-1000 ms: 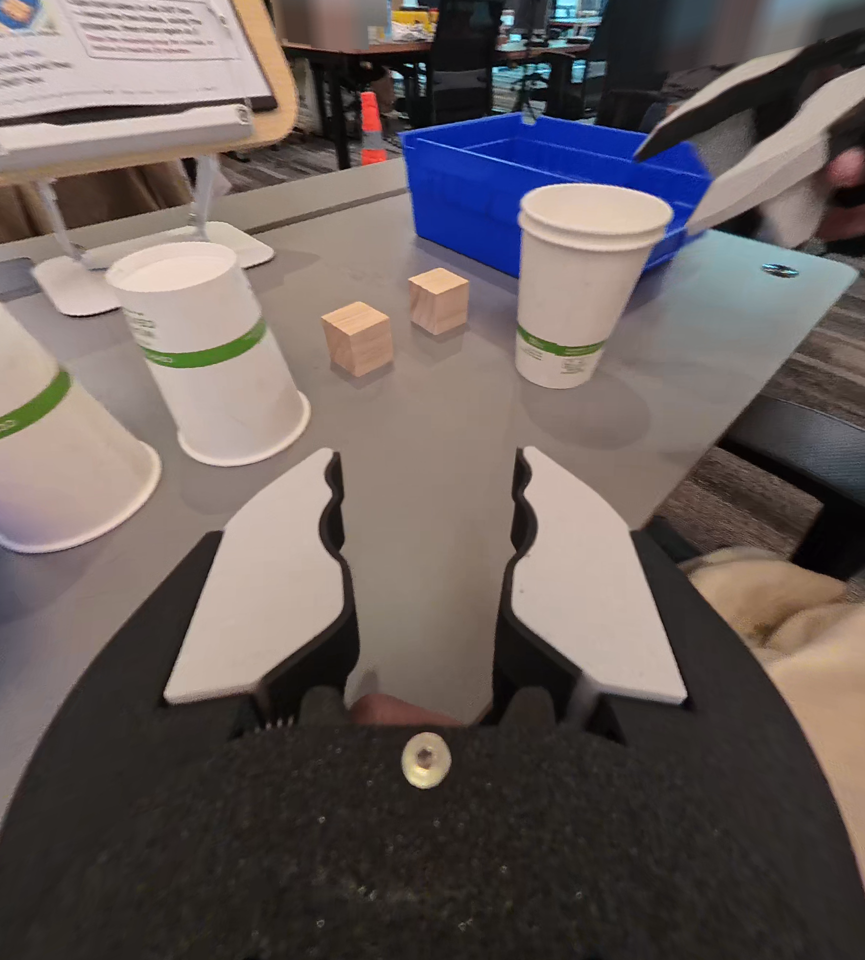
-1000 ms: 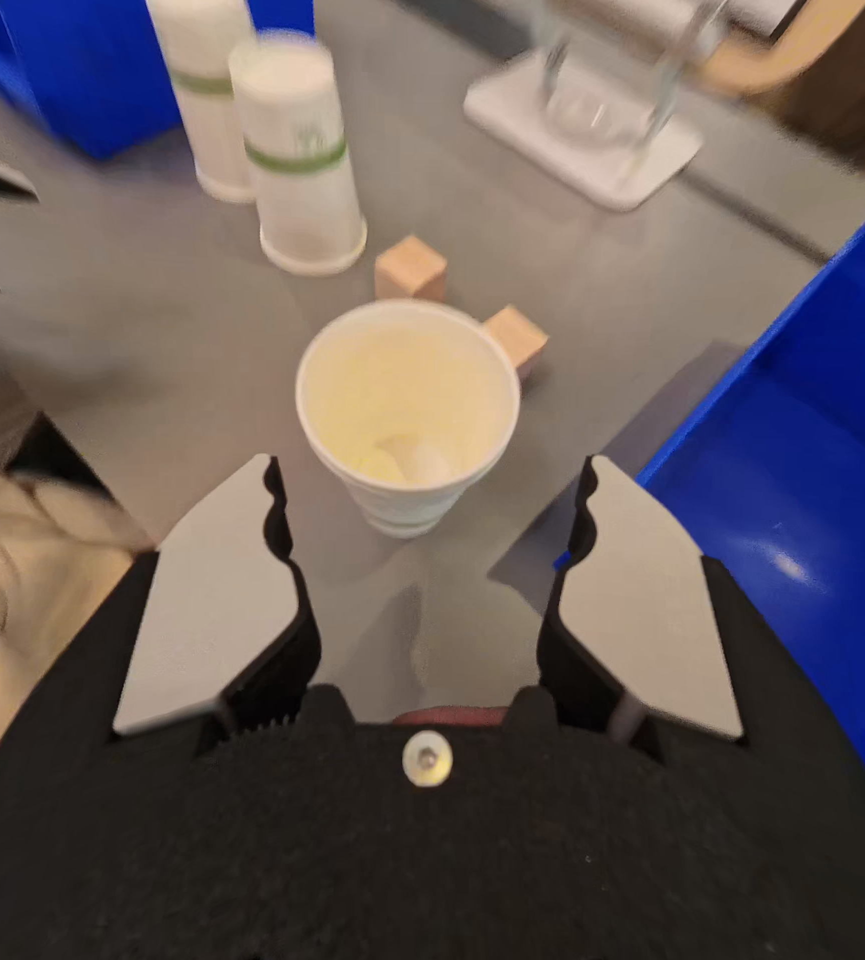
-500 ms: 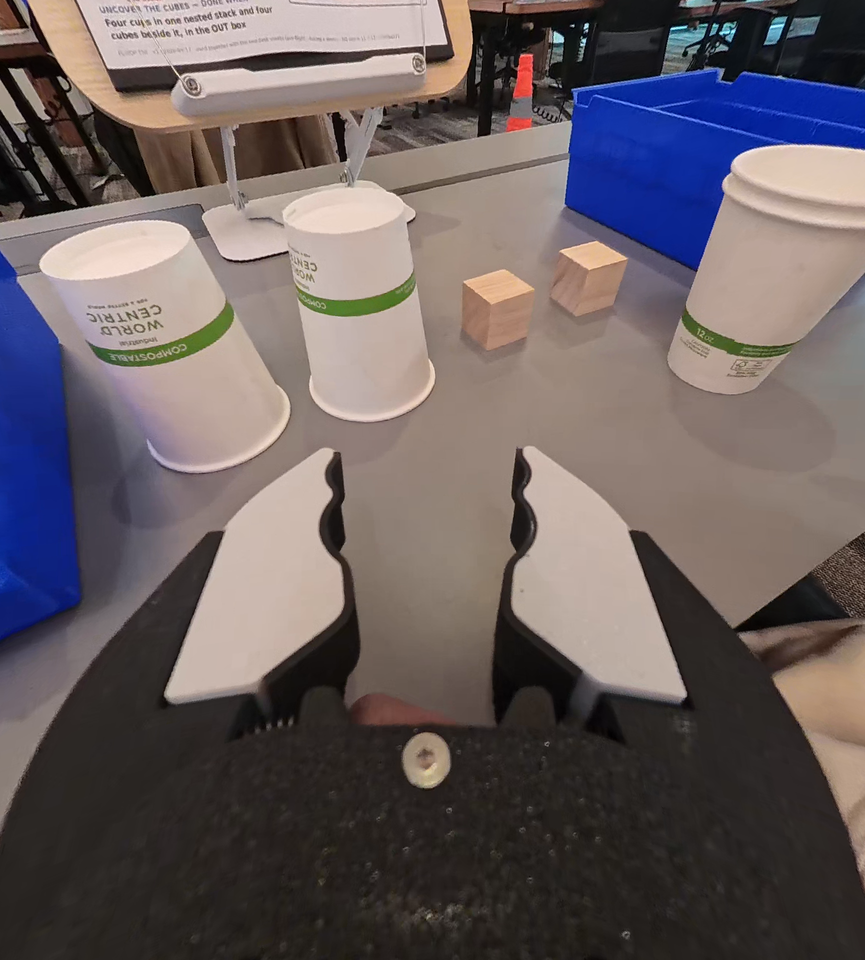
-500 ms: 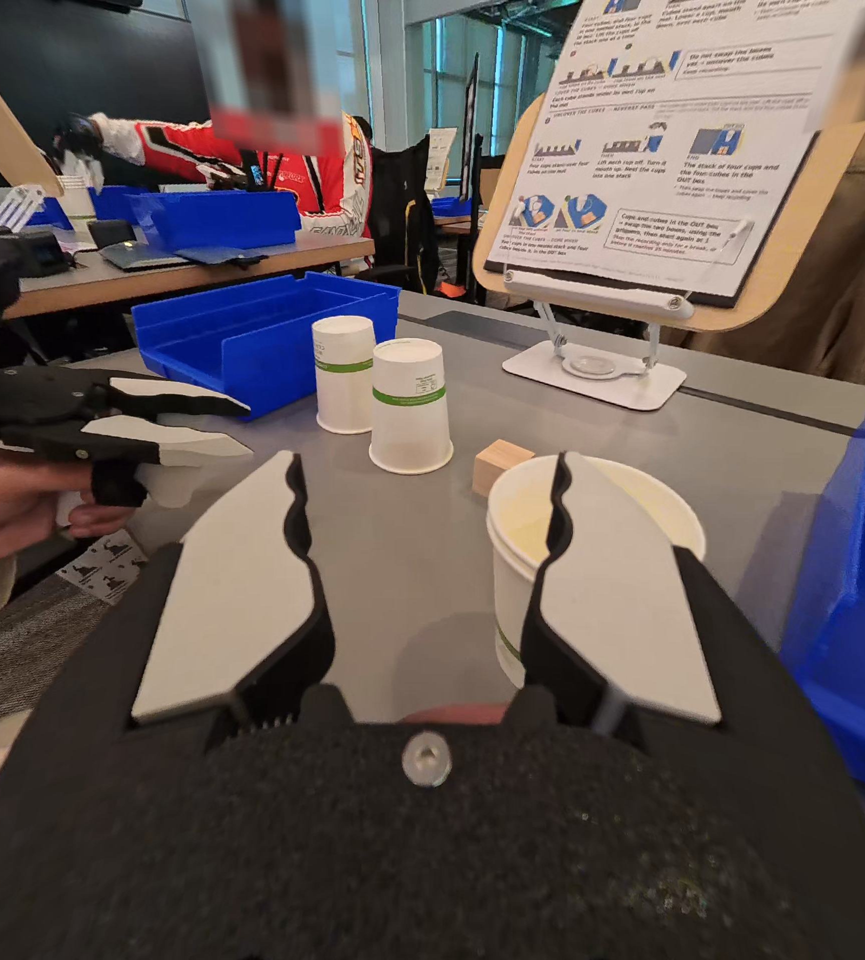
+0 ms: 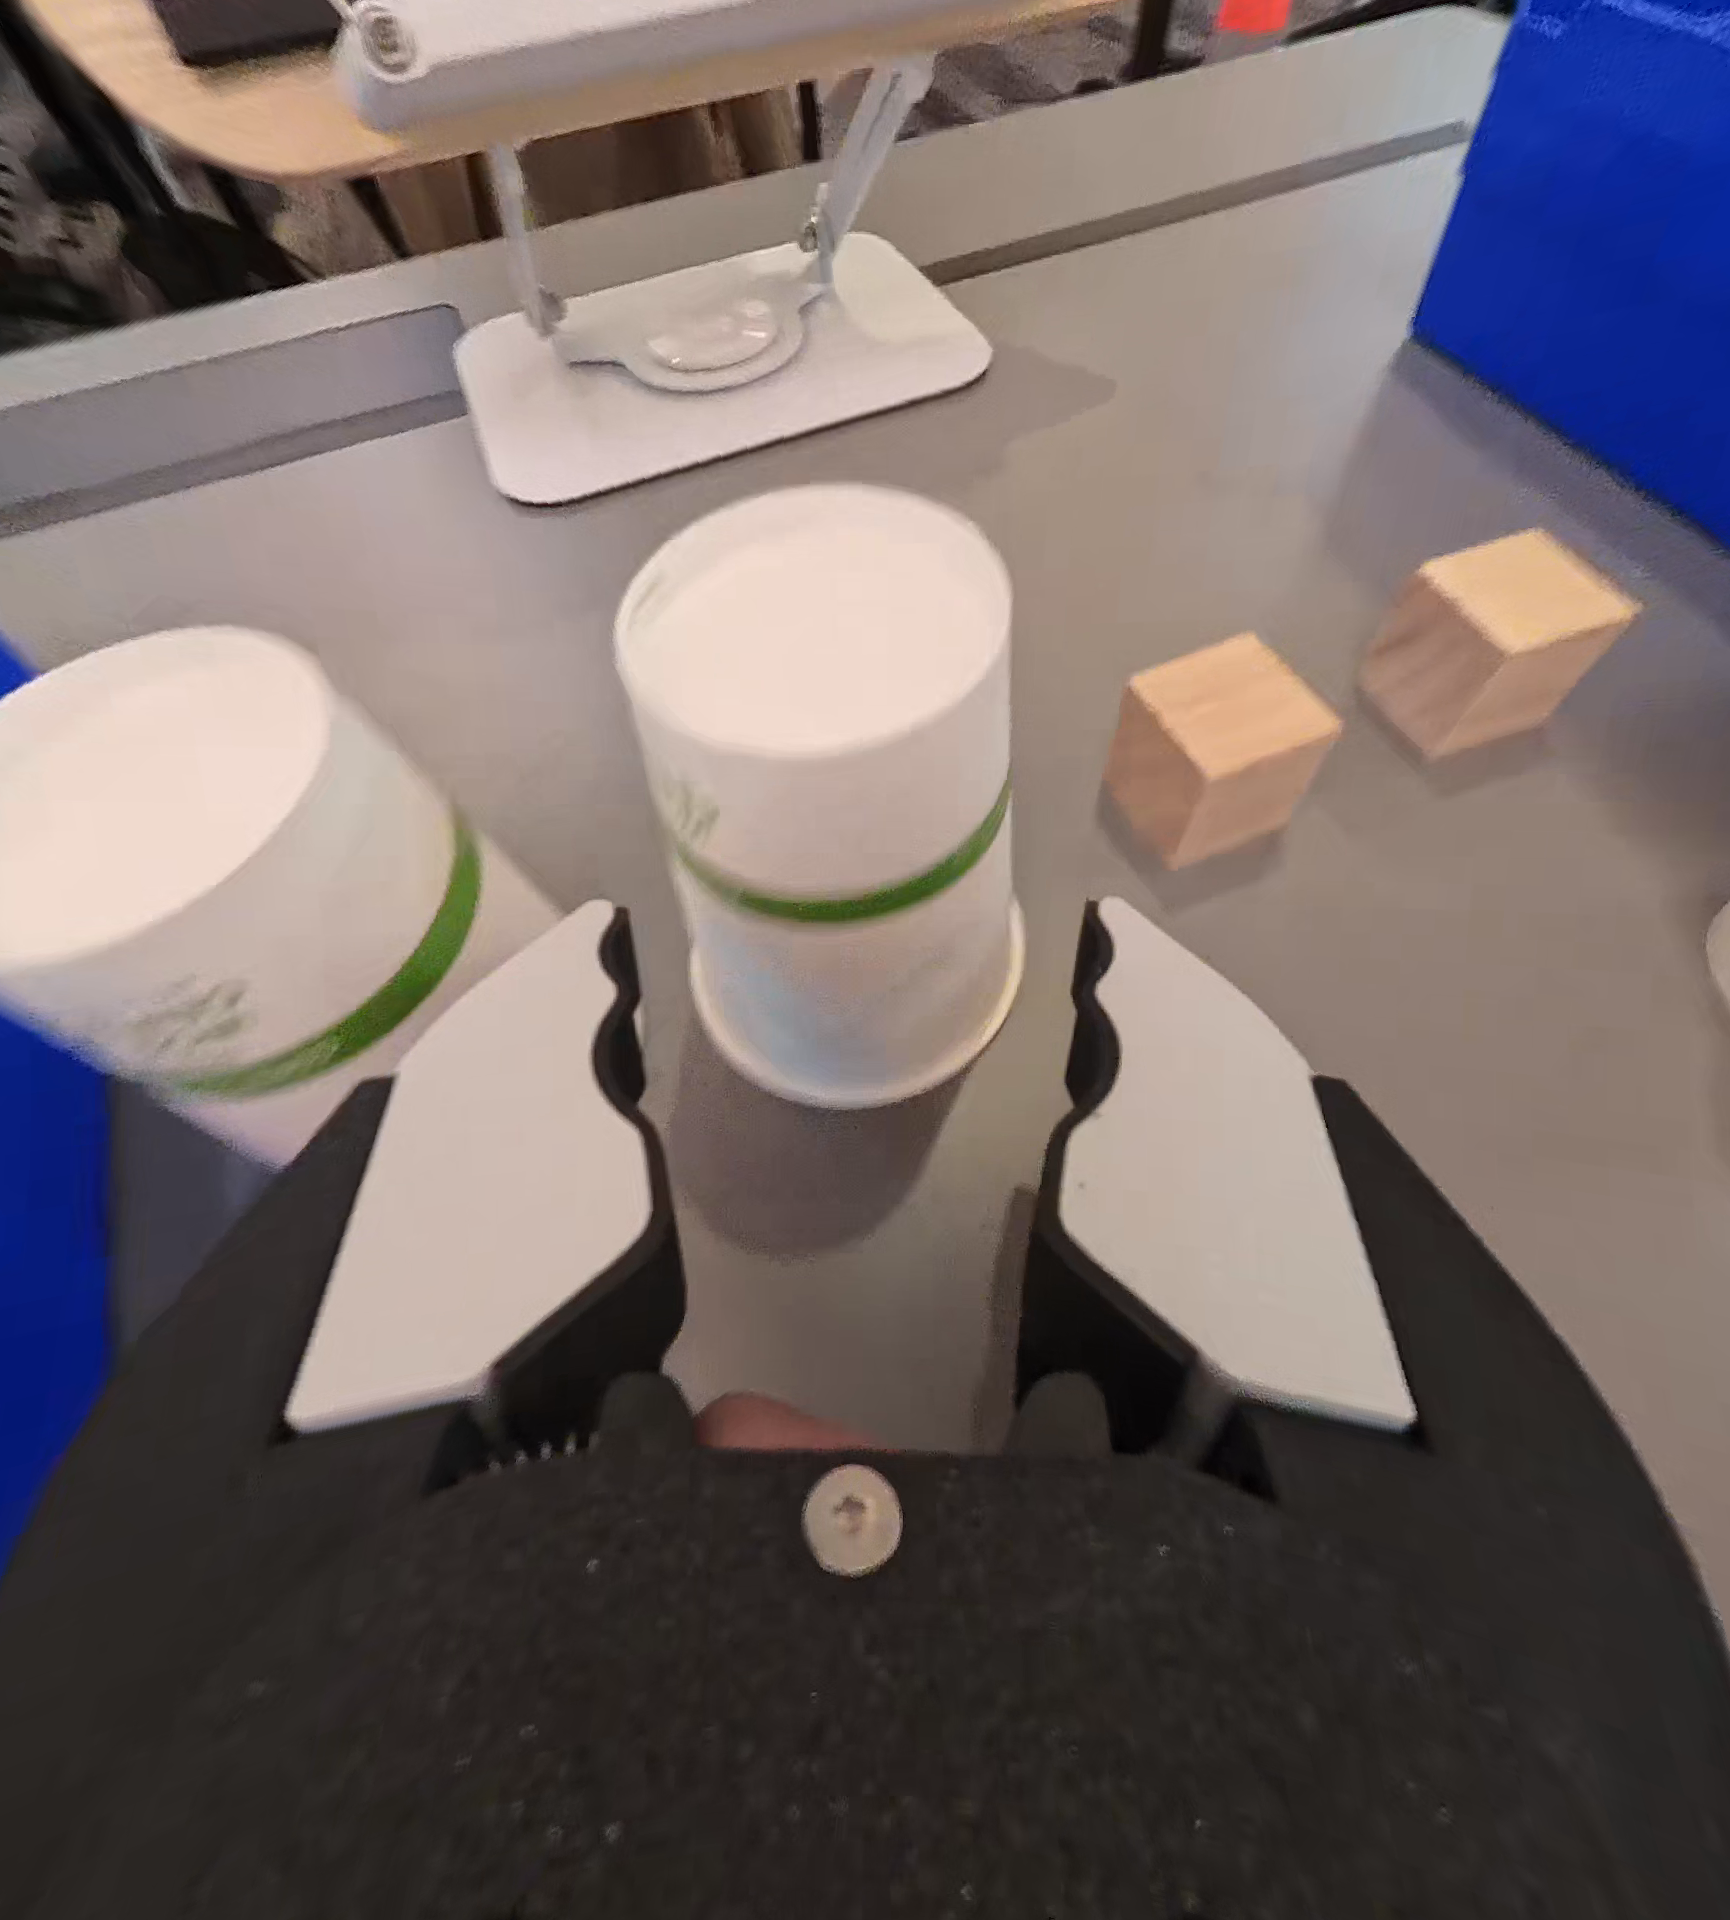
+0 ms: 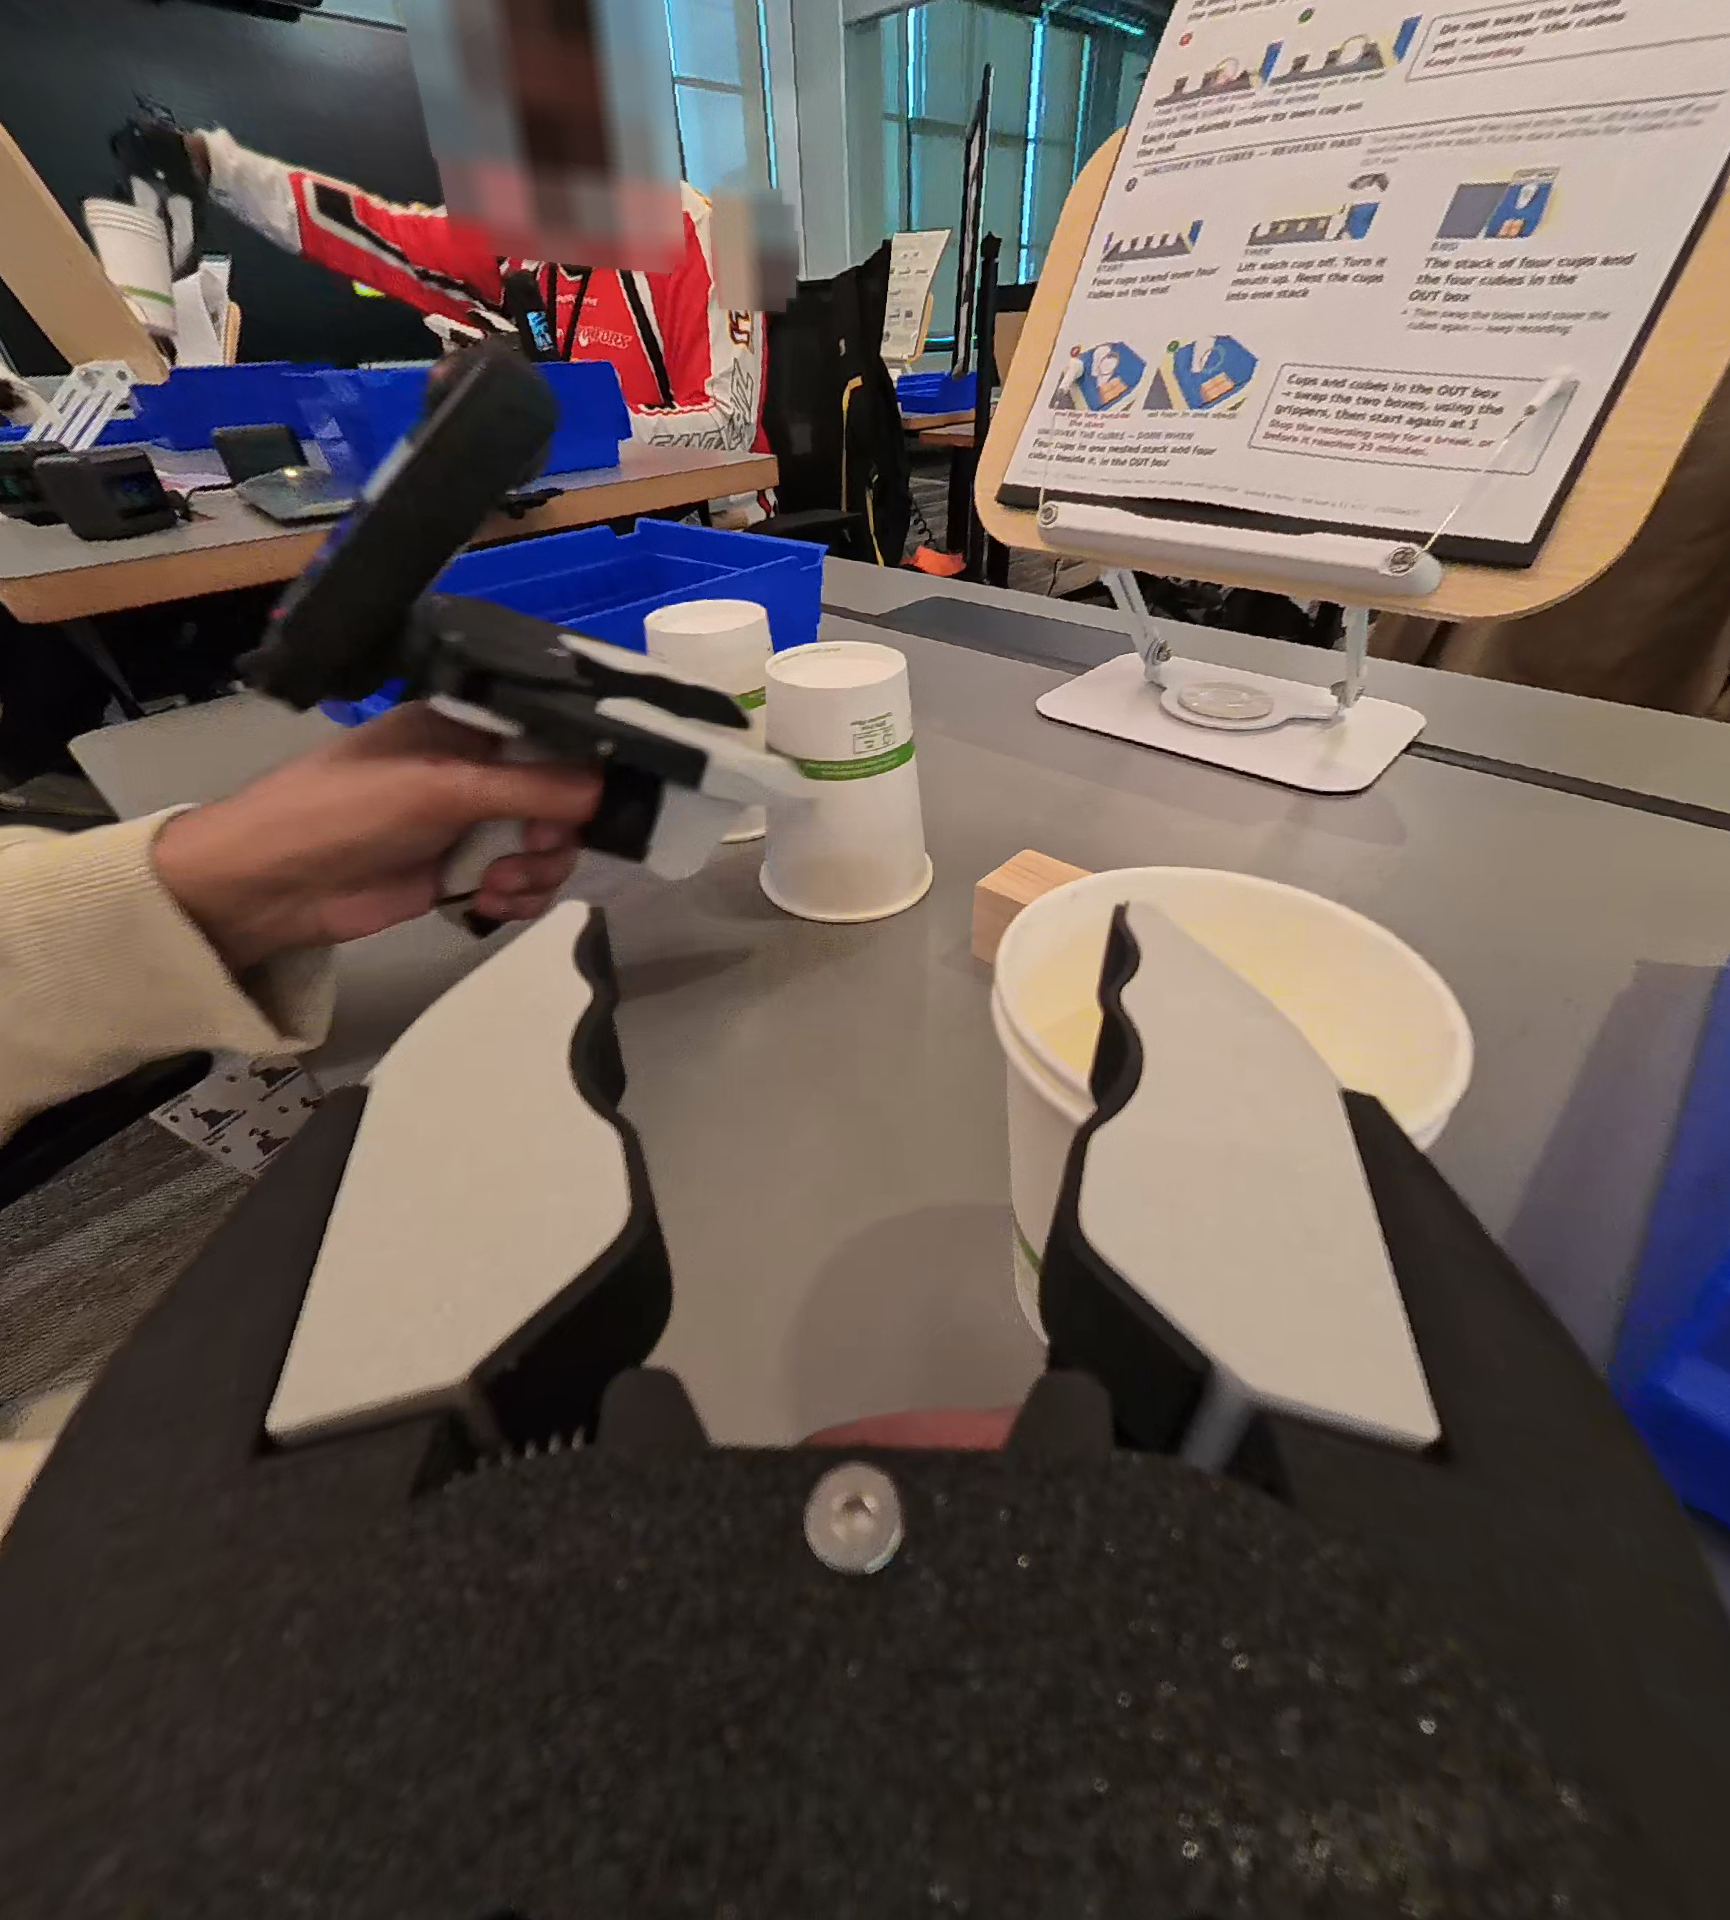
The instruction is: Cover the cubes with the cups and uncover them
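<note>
now left gripper (image 5: 856,935) flanks inverted cup (image 5: 830,790).

ahead: inverted cup (image 5: 819,790) blocks | right: table (image 5: 1360,1091) open — cubes (image 5: 1219,748) beyond

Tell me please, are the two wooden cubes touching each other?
Apart: the left wrist view shows bare grey table between the nearer cube and the farther cube.

A big work room with gray tables

The gray table (image 6: 1526,862) holds a white stand (image 6: 1245,717) with a wooden board (image 6: 1671,416) near its far edge. Tall windows (image 6: 944,156) let in light behind it. Another table (image 6: 217,551) stands off to the left. The floor (image 6: 82,1247) has gray carpet.
</note>
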Action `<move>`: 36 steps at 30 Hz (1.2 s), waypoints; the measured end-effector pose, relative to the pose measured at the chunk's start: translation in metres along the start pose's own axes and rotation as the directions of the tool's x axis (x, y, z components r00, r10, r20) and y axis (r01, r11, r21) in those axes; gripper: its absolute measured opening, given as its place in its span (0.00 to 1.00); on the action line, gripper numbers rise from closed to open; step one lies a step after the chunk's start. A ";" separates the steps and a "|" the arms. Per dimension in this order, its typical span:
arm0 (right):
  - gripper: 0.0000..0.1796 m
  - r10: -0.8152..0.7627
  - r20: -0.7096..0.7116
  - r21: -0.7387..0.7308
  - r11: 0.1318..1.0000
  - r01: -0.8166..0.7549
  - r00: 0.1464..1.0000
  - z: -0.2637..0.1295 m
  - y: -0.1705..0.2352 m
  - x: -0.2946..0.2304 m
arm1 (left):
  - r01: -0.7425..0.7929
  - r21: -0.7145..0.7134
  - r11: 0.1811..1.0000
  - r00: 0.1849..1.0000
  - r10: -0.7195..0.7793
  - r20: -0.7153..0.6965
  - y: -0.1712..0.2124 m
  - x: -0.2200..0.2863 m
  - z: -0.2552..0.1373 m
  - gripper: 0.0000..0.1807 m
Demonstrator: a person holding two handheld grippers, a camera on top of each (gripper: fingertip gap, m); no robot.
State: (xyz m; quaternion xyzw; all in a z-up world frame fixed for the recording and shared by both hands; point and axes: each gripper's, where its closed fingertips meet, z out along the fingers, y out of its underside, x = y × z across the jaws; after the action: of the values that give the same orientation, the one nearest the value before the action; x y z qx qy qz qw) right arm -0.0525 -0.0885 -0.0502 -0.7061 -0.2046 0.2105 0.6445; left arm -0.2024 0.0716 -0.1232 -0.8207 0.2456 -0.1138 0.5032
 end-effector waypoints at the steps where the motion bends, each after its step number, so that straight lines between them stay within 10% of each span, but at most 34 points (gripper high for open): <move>1: 0.49 0.004 0.008 0.000 1.000 -0.004 1.000 0.000 0.001 -0.002 | 0.018 0.000 1.000 0.999 -0.018 -0.028 -0.006 0.004 0.008 0.45; 14: 0.48 0.062 0.050 -0.034 0.998 -0.061 0.997 0.002 0.013 -0.001 | 0.011 -0.047 0.999 1.000 -0.011 -0.010 -0.020 -0.006 0.057 0.45; 21: 0.48 0.066 0.042 -0.023 0.998 -0.065 0.997 0.000 0.008 0.006 | 0.074 0.305 0.949 0.959 0.016 -0.283 -0.091 -0.006 -0.052 0.45; 27: 0.42 0.176 0.175 0.054 0.981 -0.188 0.969 0.003 -0.015 -0.011 | 0.399 0.420 0.815 0.727 -0.002 -0.687 -0.087 0.006 -0.133 0.45; 36: 0.33 0.594 0.698 -0.235 0.717 -0.656 0.400 0.033 -0.097 -0.112 | 0.511 0.433 0.743 0.446 0.201 -0.872 -0.124 0.058 -0.190 0.45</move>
State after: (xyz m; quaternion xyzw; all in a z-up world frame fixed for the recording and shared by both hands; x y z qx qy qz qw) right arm -0.1659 -0.1155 0.0472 -0.5574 -0.1567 0.7075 0.4052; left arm -0.1999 -0.0586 0.0717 -0.4303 0.3300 -0.6472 0.5357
